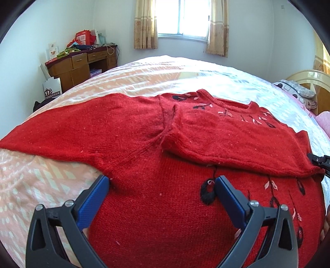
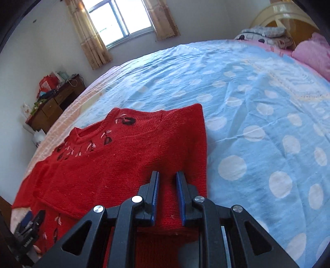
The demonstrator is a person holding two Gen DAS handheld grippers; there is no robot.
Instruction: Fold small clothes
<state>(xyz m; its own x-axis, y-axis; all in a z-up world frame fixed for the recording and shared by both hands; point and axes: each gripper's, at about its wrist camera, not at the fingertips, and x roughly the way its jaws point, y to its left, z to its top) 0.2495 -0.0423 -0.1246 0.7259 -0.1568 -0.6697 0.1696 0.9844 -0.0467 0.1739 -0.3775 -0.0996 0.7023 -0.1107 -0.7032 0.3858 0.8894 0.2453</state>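
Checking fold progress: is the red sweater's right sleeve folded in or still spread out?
Folded in: the sleeve lies across the red sweater's front.

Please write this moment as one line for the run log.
sweater: right sleeve folded across chest | left gripper: open above the body | right gripper: shut on sleeve

The sweater [image 1: 165, 206] lies flat on the bed [image 1: 185, 74], one sleeve [image 1: 237, 144] folded across its body. Beyond the sweater stands the window [image 1: 182, 17]; the desk [image 1: 82, 64] is off its left side, the pillows [image 2: 266, 34] off its right.
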